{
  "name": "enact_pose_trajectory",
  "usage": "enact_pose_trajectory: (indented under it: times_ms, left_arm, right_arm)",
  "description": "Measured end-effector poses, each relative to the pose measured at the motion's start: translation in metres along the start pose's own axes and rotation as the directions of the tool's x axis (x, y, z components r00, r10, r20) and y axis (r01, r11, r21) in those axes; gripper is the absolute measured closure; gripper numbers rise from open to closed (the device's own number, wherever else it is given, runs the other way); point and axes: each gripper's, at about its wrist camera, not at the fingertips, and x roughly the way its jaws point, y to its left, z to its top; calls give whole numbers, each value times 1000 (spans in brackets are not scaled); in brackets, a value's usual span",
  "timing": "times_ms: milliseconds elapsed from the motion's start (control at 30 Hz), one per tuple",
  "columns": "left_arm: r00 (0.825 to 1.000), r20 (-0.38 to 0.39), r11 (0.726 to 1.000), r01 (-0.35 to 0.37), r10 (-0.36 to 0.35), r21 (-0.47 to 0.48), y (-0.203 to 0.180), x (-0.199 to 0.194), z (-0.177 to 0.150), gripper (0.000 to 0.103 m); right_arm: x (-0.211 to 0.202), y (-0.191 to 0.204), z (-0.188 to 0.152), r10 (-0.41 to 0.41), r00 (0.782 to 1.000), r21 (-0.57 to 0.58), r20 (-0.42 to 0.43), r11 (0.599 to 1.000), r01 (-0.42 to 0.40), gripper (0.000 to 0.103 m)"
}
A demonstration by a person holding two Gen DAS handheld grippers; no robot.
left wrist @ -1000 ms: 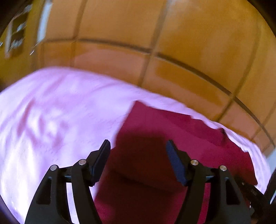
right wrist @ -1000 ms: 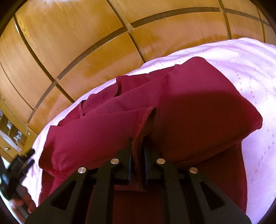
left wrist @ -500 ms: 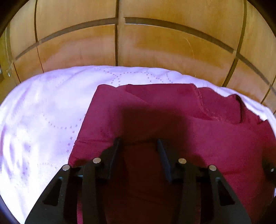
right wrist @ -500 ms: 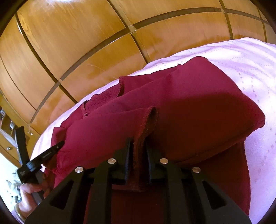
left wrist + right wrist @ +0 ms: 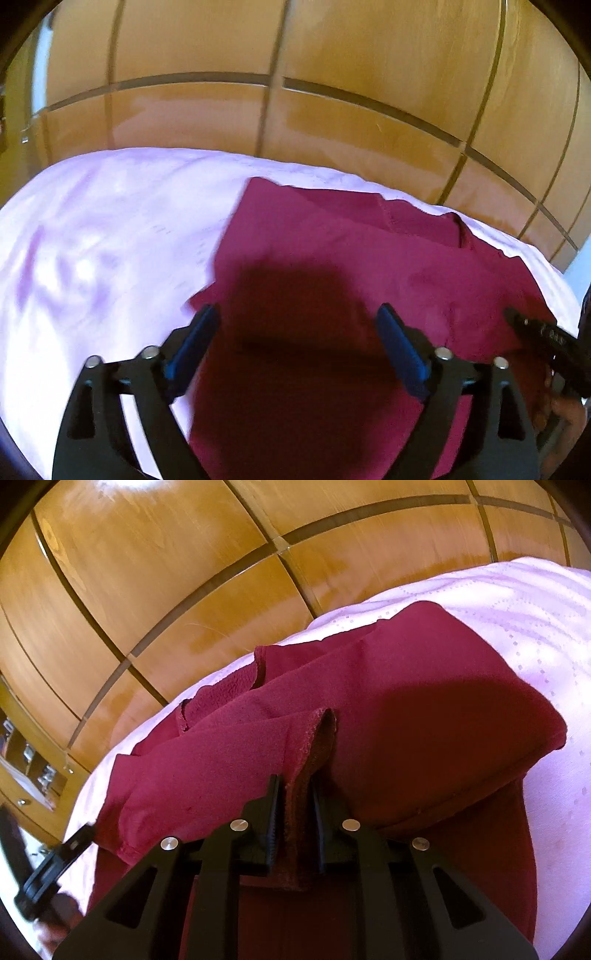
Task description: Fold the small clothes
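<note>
**Right pinch on a raised fold, left jaws spreading over open cloth**

Dark red, soft fleece-like garment (image 5: 388,709) spread over the pale pink quilted bedcover (image 5: 535,627), close to the bedcover's far edge by the glossy wooden wardrobe panels (image 5: 166,572). Long axis running roughly across the right wrist view, from the lower left corner of the cloth up toward the rounded folded end at the right.

Right gripper (image 5: 295,797) nearly pressed together, pinching an upright ridge of the red cloth between its pads; jaws easing apart only slightly, fabric clearly between them. Raised ridge pointing straight ahead, away from the gripper, with a doubled layer bulging to its right.

Left gripper (image 5: 295,332) spread wide and opening, nothing clamped; red garment (image 5: 369,266) directly ahead and below, its left edge just beside the left fingertip (image 5: 207,321), pink bedcover (image 5: 92,240) beyond that edge. Pads apparently hovering over the fabric; actual contact impossible to tell through the blur and shadow.

Likely next: left jaws dropped onto that near left edge, the nearer hand for it, while the right keeps the fold lifted.
</note>
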Motion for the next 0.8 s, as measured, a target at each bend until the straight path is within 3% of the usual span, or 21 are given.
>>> enact_pose_trajectory:
  times_ms: [67,133,167,267,533,633,800]
  left_arm:
    - [1000,9,1000,-4,4,-10,8,-17,-16,11]
    - [1000,13,1000,-3,3,1,13,-26,-27,11]
    - [1000,11,1000,-7,7,13,14,-32,-33,11]
    - [1000,8,999,-17,17,38,19,-46,-49,10]
    - [999,-32,999,-37,36,-21,39,-56,-80,10]
    - [999,-31,999,-44,44,17,35,-59,-85,6]
    - [998,-39,997,-51,54,65,29,-63,-94,3]
  right_arm:
    - [-3,4,-1,-16,1000,-17,16,1000,17,76]
    - [-10,13,-3,-35,998,-52,49,998,38,39]
    - [-15,17,-4,-52,996,-71,67,996,56,34]
    - [-20,26,-6,-90,994,-117,68,988,97,33]
    - [-47,37,-26,-226,972,-181,71,955,235,33]
    - [-59,40,-34,-252,964,-198,79,944,263,25]
    - [-73,46,-47,-259,961,-238,94,932,274,25]
